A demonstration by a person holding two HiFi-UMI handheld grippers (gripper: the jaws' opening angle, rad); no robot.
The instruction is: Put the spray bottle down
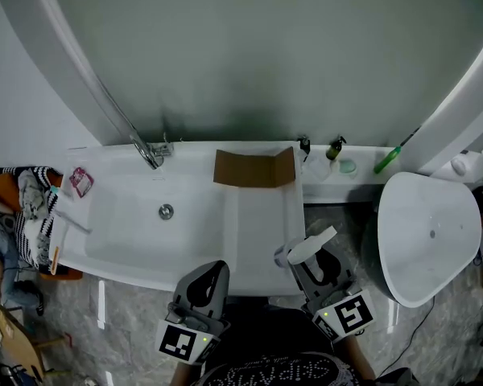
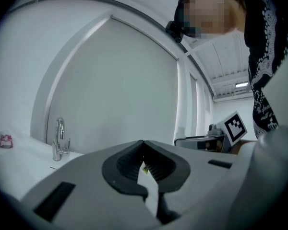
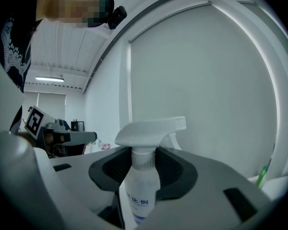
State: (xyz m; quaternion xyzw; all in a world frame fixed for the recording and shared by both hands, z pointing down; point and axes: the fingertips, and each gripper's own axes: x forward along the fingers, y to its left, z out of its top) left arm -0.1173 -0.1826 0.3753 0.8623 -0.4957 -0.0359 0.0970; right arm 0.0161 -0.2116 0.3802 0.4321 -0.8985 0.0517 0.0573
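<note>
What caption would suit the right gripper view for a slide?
The right gripper clamps a white spray bottle upright, nozzle pointing right.

Right gripper (image 1: 314, 267) holds spray bottle (image 1: 309, 247) near washbasin (image 1: 129, 215).

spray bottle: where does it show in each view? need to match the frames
Head view: spray bottle is lower right of centre, clamped in the right tongs.
Left gripper view: can't be made out.
Right gripper view: bottom centre, upright between the tongs, spray head on top.
Shared landmark: the grey wall panel, background in all three views.
</note>
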